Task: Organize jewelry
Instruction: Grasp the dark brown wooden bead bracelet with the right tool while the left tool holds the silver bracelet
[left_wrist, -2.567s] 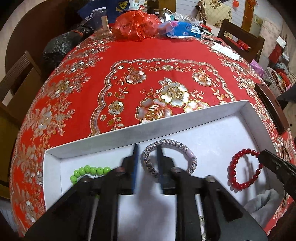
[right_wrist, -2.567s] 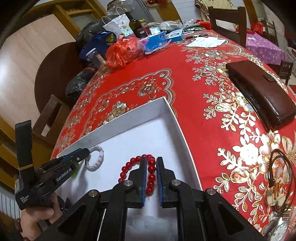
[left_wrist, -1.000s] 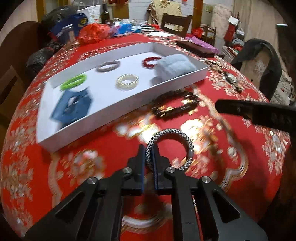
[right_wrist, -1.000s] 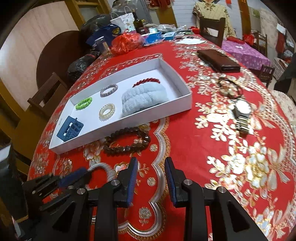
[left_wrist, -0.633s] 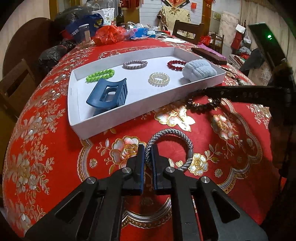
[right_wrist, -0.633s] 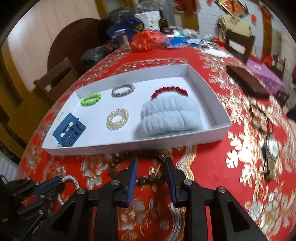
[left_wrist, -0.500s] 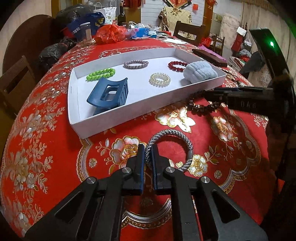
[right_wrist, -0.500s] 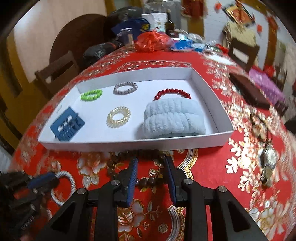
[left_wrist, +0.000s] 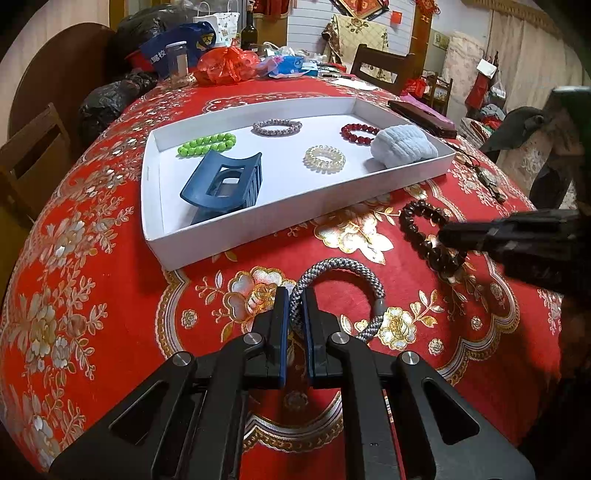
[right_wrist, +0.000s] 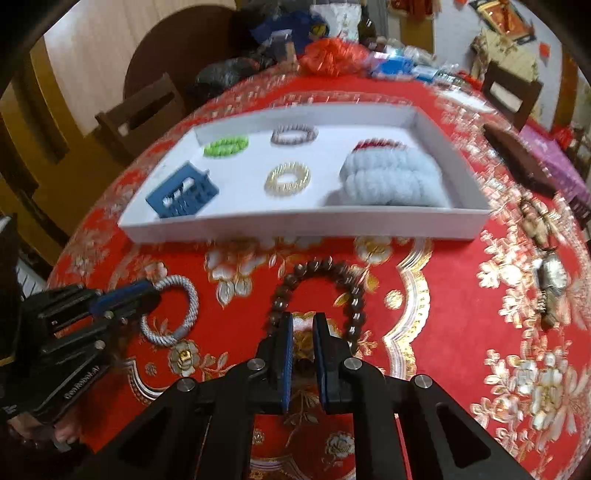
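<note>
Jewelry waits outside the white tray: my left gripper clamps the grey cord bracelet; my right gripper, jaws just closing, nips the brown bead bracelet. Next, carry both toward twelve o'clock into the tray.

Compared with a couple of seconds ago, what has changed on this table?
Both grippers pulled back out of the white tray to the red cloth in front of it. The left gripper now clamps a grey rope bracelet. The right gripper moved onto the dark bead bracelet; its jaws have just been closing, seemingly on the near strand. The tray's pieces stayed put.
</note>
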